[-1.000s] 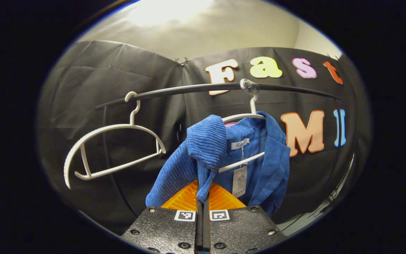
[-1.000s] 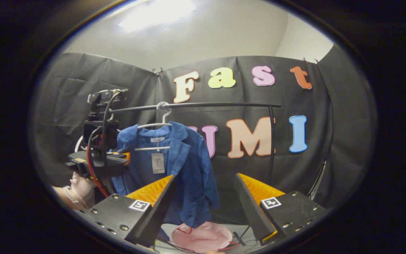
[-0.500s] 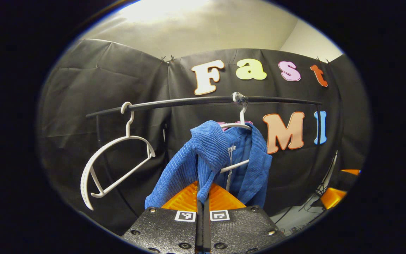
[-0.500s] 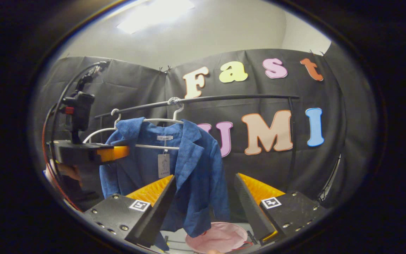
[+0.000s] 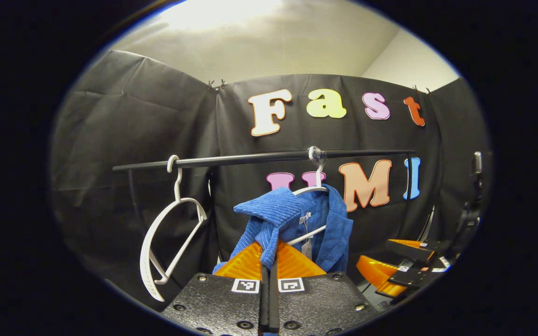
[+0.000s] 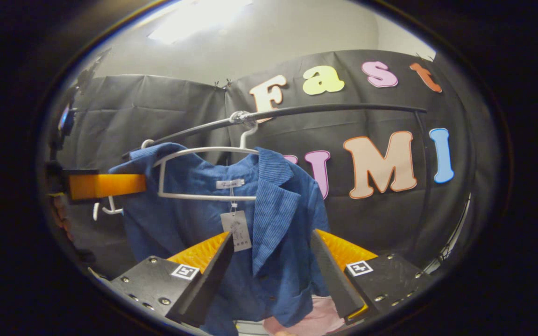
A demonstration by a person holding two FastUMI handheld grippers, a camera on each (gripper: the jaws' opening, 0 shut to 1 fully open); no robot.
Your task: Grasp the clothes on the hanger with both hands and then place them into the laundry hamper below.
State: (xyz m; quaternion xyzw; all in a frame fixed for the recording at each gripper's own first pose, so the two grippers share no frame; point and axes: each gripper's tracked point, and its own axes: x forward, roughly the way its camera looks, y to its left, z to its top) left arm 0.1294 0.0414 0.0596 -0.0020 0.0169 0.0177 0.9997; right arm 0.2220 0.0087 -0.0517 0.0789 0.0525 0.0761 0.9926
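A blue corduroy jacket (image 5: 297,219) hangs on a white hanger (image 5: 315,189) from a black rail (image 5: 259,158). In the left gripper view my left gripper (image 5: 269,252) is shut on the jacket's shoulder fabric, which is pulled away from the hanger towards me. In the right gripper view my right gripper (image 6: 269,247) is open, its fingers either side of the jacket (image 6: 278,224) front below the lapel, with cloth between them. The left gripper (image 6: 133,185) holds the jacket's far shoulder beside the hanger (image 6: 203,151). A pink hamper (image 6: 315,322) peeks out under the hem.
An empty white hanger (image 5: 171,233) dangles tilted at the rail's left end. The right gripper (image 5: 381,261) shows low at the right of the left gripper view. A paper tag (image 6: 235,230) hangs from the collar. The rail's upright (image 6: 425,154) stands at right.
The left gripper has drawn back with the jacket's shoulder, stretching it off the hanger. The right gripper has moved in close, so the jacket front now lies between its open fingers.
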